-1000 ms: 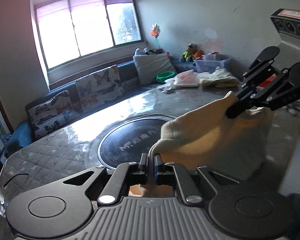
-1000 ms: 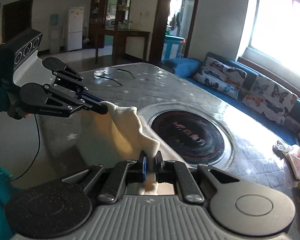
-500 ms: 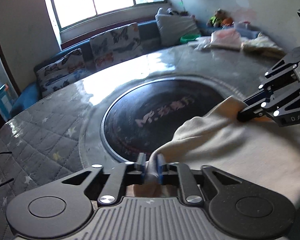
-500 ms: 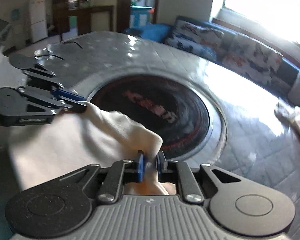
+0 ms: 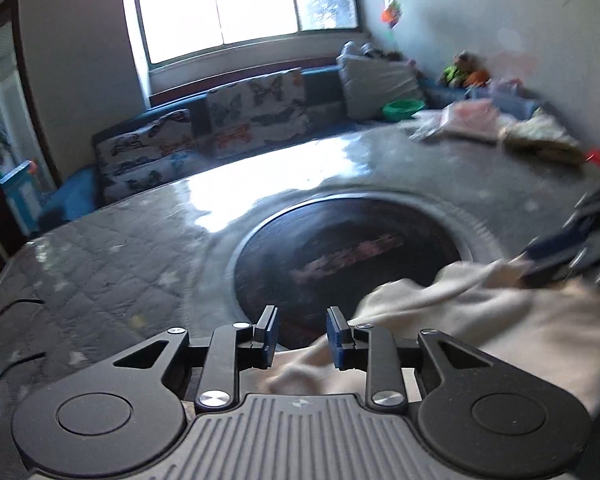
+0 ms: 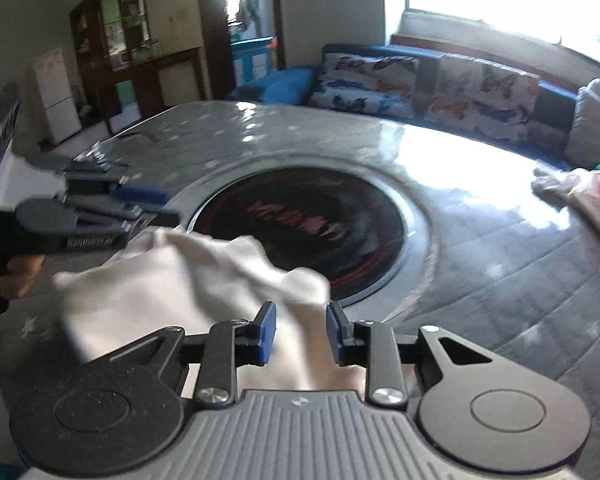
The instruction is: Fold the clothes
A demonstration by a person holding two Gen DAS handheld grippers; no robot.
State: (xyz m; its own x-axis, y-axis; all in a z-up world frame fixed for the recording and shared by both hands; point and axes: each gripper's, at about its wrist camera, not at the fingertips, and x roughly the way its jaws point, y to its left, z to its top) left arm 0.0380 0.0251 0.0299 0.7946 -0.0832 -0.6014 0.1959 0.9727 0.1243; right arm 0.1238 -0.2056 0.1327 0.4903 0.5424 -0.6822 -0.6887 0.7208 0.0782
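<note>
Both grippers are opening over one cream garment (image 5: 480, 328); I read the scene from the two wrist views only.

Left gripper (image 5: 302, 334): the jaws are parting, with a narrow gap between the blue pads; the cloth's edge lies just beside the right-hand pad and runs under the linkage, but the pads do not press on it, and the gap itself shows the dark disc behind. From the right wrist view I see the same gripper (image 6: 156, 206) at the left edge, blurred, its fingers apart above the far corner of the garment, with a hand (image 6: 18, 274) on its grip.

Right gripper (image 6: 301, 334): the jaws are also parting; a fold of the garment (image 6: 188, 280) lies between the pads without being pinched. In the left wrist view this gripper (image 5: 560, 256) is smeared by motion, so I can only say it appears to sit at the garment's far corner.

Garment position: it lies slumped on the grey quilted table (image 5: 108, 280), along the near rim of the round black inset (image 6: 300, 220), overlapping that rim slightly; its surface is rumpled, not flat.

Other clothes (image 5: 496, 124) are piled at the table's far end; a sofa with butterfly cushions (image 6: 428, 84) runs beneath the window.
</note>
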